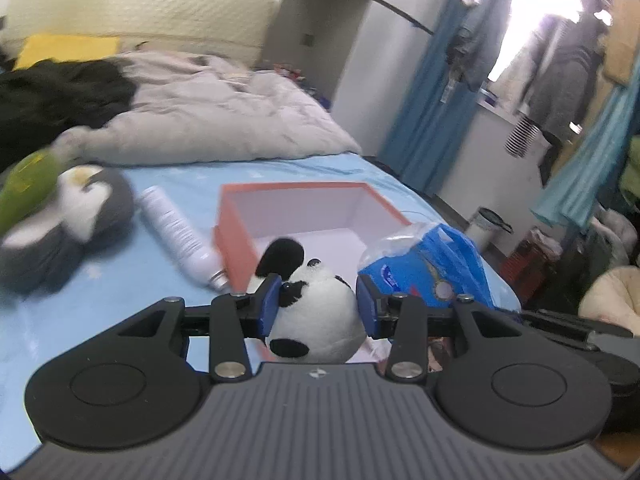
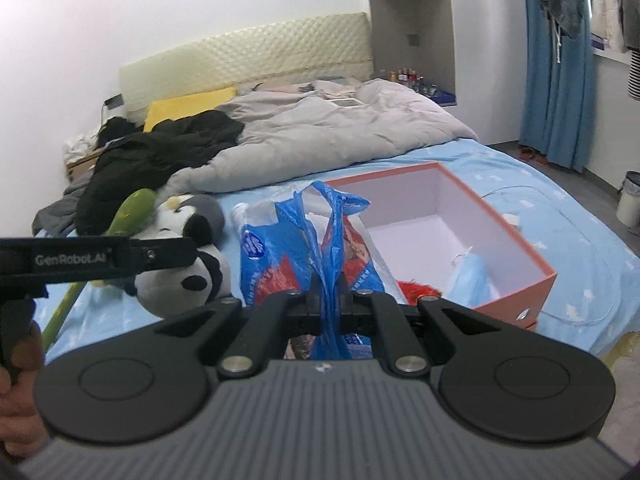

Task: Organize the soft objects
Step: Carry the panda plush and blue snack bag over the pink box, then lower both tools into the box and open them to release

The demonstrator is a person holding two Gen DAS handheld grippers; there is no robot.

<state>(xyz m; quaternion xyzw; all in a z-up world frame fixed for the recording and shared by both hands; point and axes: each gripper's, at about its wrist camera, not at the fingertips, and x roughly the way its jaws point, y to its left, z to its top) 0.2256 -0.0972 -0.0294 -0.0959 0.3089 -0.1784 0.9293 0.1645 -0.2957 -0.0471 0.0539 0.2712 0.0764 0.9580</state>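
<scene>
My left gripper [image 1: 316,308] is shut on a black-and-white panda plush [image 1: 316,320] and holds it just in front of the open orange box [image 1: 236,236] with a white inside. The panda also shows in the right wrist view [image 2: 188,280], with the left gripper's finger across it. My right gripper [image 2: 329,292] is shut on a blue plastic bag [image 2: 320,240], which also shows in the left wrist view [image 1: 432,268] beside the box. A grey-and-white penguin plush [image 1: 68,224] lies on the blue sheet at left, next to a green plush [image 1: 28,184].
A white spray bottle [image 1: 176,232] lies left of the box [image 2: 516,240]. The box holds a red thing [image 2: 420,292] and a light blue thing [image 2: 472,276]. A grey duvet [image 2: 320,136] and black clothes [image 2: 160,152] cover the far bed. A bin [image 2: 630,200] stands on the floor right.
</scene>
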